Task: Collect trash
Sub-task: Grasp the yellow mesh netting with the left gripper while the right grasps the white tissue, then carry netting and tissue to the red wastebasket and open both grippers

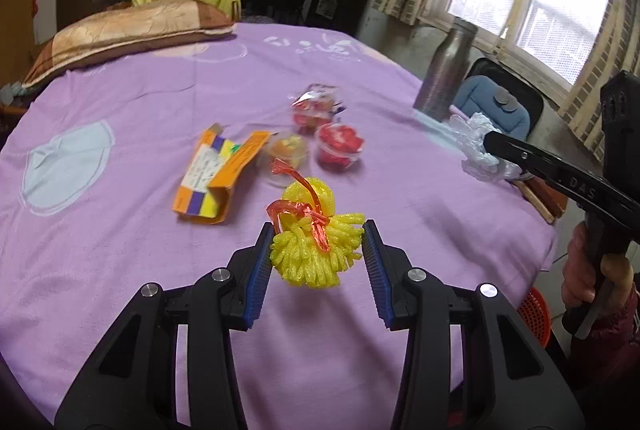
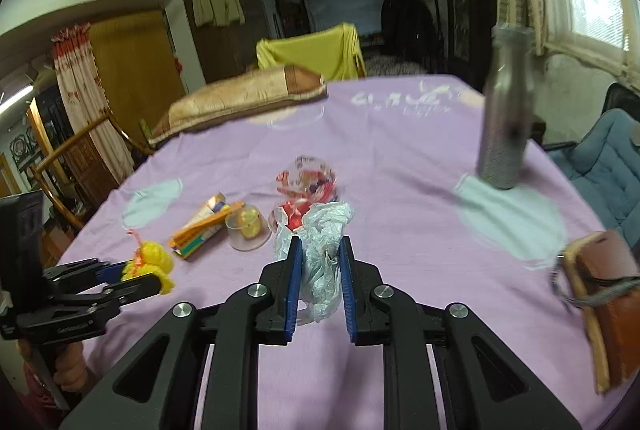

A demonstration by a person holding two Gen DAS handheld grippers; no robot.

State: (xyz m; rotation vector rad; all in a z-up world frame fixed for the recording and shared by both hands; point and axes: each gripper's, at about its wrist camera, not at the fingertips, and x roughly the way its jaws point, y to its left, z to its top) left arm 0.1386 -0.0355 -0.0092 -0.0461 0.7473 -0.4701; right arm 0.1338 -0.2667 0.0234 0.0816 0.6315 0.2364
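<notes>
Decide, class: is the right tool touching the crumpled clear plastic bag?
Touching. The right wrist view shows the right tool's blue pads pressing both sides of the crumpled plastic bag, which hangs between them.

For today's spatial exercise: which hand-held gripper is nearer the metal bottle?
Right. The right hand-held gripper is just before the metal bottle; the left hand-held gripper is further away.

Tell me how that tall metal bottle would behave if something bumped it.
The metal bottle stands upright, tall and narrow on the soft purple cloth, so it probably tips easily. Being round, it would likely roll afterwards. Its smooth sides may be slippery.
</notes>
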